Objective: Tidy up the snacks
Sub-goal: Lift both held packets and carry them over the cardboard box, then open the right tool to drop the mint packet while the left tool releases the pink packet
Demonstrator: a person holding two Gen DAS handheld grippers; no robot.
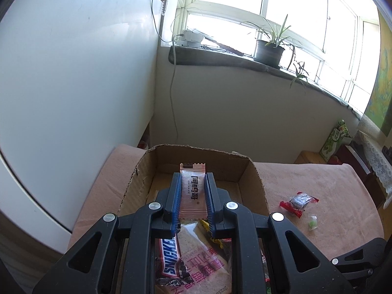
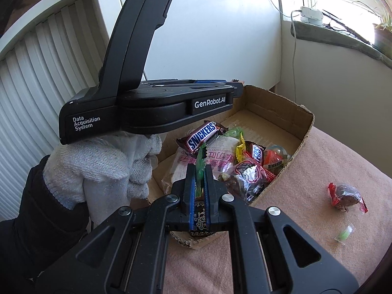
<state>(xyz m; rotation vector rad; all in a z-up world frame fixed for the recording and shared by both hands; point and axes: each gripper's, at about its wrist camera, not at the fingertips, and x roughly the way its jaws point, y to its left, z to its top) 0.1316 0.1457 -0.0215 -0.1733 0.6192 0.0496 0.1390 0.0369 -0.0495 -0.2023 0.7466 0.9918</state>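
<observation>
My left gripper [image 1: 193, 180] is shut on a pink-white snack packet [image 1: 192, 191] and holds it above the cardboard box [image 1: 137, 174]. Under it in the box lie a Snickers bar [image 1: 170, 254] and a large cracker pack [image 1: 203, 257]. My right gripper [image 2: 199, 171] is shut on a green-and-black wrapped snack [image 2: 200, 214] over the near edge of the box [image 2: 303, 127]. The box holds a Snickers bar [image 2: 202, 136], the cracker pack [image 2: 220, 152] and several wrapped candies. The left gripper's body [image 2: 152, 103] hovers over the box, held by a gloved hand [image 2: 103, 166].
A red-wrapped dark candy [image 2: 345, 194] [image 1: 299, 202] and a small green candy [image 2: 345, 232] [image 1: 312, 223] lie on the pink cloth [image 2: 306, 171] right of the box. A white cabinet [image 1: 73, 73] stands to the left. A windowsill with a potted plant [image 1: 269, 51] lies behind.
</observation>
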